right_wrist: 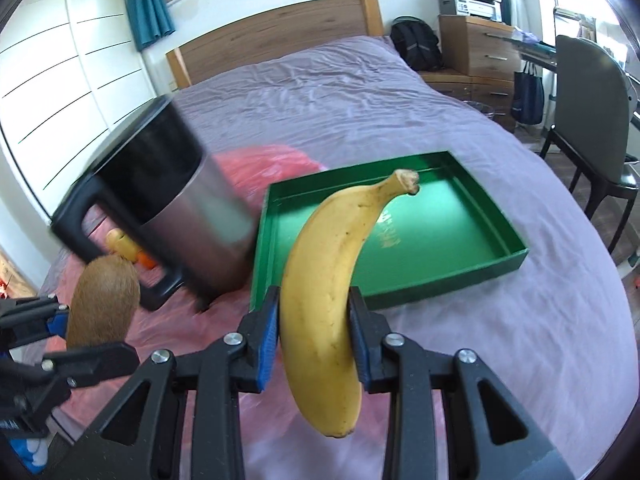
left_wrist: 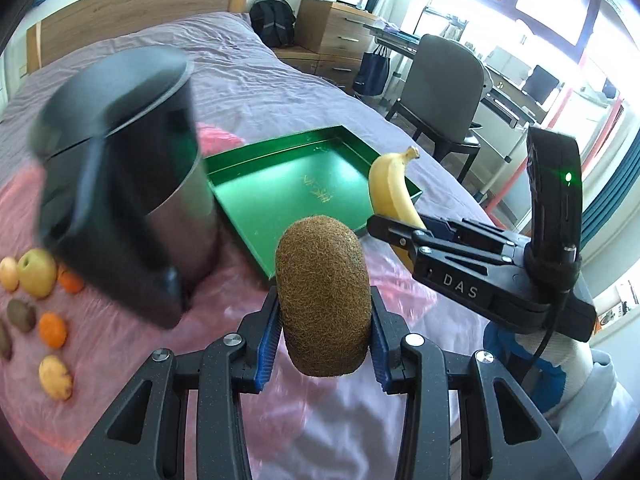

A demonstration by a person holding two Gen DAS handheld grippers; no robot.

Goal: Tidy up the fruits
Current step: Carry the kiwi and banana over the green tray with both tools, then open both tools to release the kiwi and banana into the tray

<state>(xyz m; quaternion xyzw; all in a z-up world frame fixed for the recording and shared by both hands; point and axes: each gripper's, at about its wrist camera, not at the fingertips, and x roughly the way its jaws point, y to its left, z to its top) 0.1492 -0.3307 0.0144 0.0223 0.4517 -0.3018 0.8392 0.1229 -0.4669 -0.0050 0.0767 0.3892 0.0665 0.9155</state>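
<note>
Purple bedding [right_wrist: 340, 92] covers the bed where we work, with a pink plastic sheet [left_wrist: 224, 312] laid over the near part. Our left gripper [left_wrist: 325, 320] is clamped on a kiwi [left_wrist: 323, 296], and our right gripper [right_wrist: 314, 324] is clamped on a banana [right_wrist: 332, 292] at its middle; both fruits are in the air, above the sheet, just before the green tray [right_wrist: 508, 256].

We think the main risk is the steel bin [right_wrist: 192, 216] with a black handle, which stands touching or almost touching the tray's left edge: the left gripper could knock it when we swing toward the tray. The banana is long and is held only at one place, so it may turn between the pads. Our two grippers are near to each other and could collide.

Inside, the tray is bare, so there is much room. Its walls are low but must be cleared. More fruits [left_wrist: 38, 276] lie on the sheet at the left.
</note>
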